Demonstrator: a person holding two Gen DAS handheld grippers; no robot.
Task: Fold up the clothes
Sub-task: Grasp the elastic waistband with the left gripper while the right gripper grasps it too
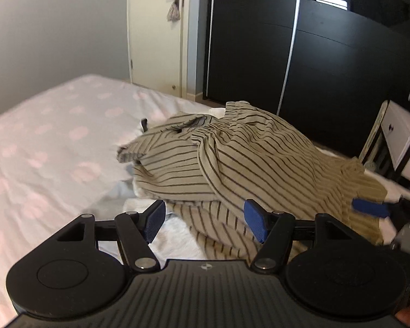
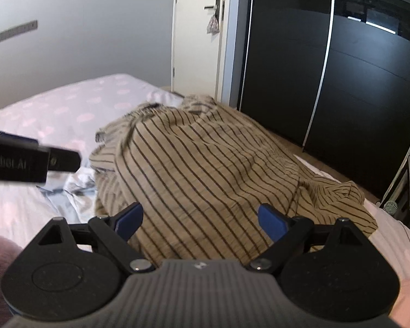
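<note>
Where the bed [image 1: 41, 136] fills the lower left of the left wrist view, the striped garment [image 1: 232, 158] lies in a rumpled heap across the centre and right of the frame, beige with dark thin stripes; in the right wrist view it [image 2: 199, 169] spreads over the middle; the left gripper [image 1: 205, 220] hovers at its near edge, blue pads spread apart, pinching nothing; the right gripper [image 2: 201, 222] sits low over the cloth, likewise spread wide; behind, a dark wardrobe [image 1: 328, 63] fills the upper right, beside a pale door [image 1: 155, 27].
</note>
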